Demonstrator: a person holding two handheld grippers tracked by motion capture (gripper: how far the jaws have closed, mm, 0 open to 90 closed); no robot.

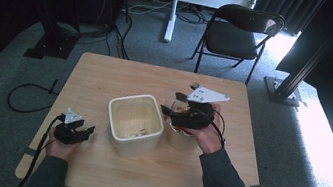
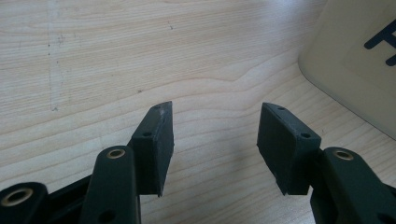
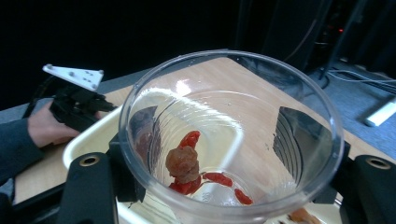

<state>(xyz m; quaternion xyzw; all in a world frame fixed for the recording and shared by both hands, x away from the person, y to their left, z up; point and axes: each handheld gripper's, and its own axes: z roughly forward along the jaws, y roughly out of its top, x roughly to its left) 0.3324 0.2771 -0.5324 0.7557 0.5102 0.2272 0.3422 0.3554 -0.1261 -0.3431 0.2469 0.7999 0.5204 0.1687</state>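
The right gripper squeezes a clear cup, just right of the tub. The left gripper rests wide apart, holding nothing, left of the tub.

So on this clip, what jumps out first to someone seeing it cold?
The clear plastic cup clamped in the right hand-held gripper, tipped toward the cream square bin at the table's centre, with red and brown bits of food clinging inside it. After that, the left hand-held gripper resting open and empty on the wooden table left of the bin.
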